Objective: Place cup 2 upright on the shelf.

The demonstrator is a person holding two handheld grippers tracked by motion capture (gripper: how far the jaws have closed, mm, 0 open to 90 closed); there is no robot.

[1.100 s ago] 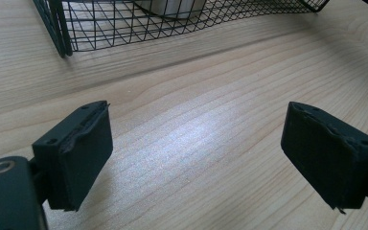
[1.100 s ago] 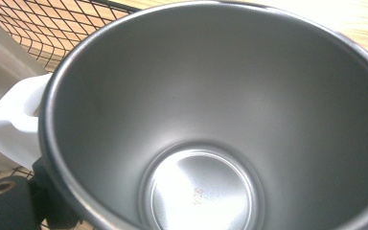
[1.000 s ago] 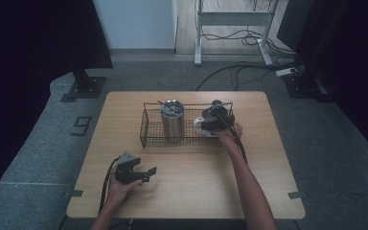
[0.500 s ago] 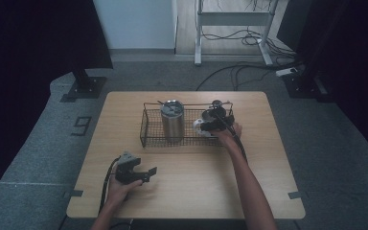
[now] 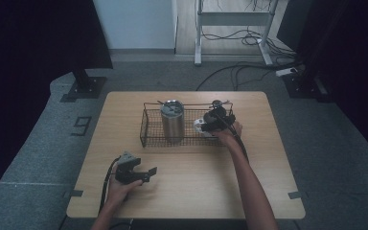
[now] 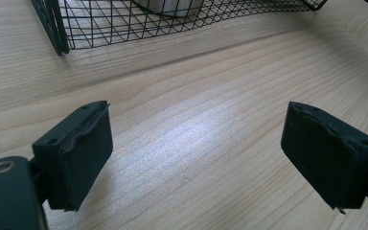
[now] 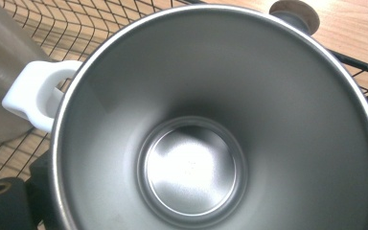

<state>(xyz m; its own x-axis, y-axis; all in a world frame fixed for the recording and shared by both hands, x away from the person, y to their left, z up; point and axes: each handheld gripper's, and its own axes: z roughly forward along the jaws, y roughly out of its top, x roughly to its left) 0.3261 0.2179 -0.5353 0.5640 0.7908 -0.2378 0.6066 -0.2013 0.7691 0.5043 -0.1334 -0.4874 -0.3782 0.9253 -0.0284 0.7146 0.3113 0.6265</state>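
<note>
high view shows a wire basket (image 5: pixel 148 129) standing on the wooden table (image 5: pixel 196 191), with a tall steel tumbler (image 5: pixel 172 120) upright in its left half and the right gripper (image 5: pixel 212 123) reaching over its right end. right gripper view looks straight into the open mouth of a steel mug (image 7: pixel 211 129) with a white handle (image 7: pixel 33 93) at its left; the mug sits close against that gripper, inside the basket's mesh and just beside the tumbler. one black jaw shows at the lower left, pressed against the outer wall of the mug, but the other is hidden by the rim, so whether the jaws truly pinch the mug cannot be told; it looks like a grasp on the rim. a small round knobbed thing (image 7: pixel 294 14) lies on the table beyond the basket's far wire.

the left gripper (image 5: pixel 141 173) rests low over bare table near the front edge, well apart from the basket, its jaws spread wide with nothing between them, as the left gripper view makes plain (image 6: pixel 199 158).

as a judgement, the work concerns the mug and the basket, and it stands at the mug's handling in the basket: the tumbler seems settled, the mug is in the basket but remains at the gripper, so letting go or lifting is what remains. the left hand has no part yet.
</note>
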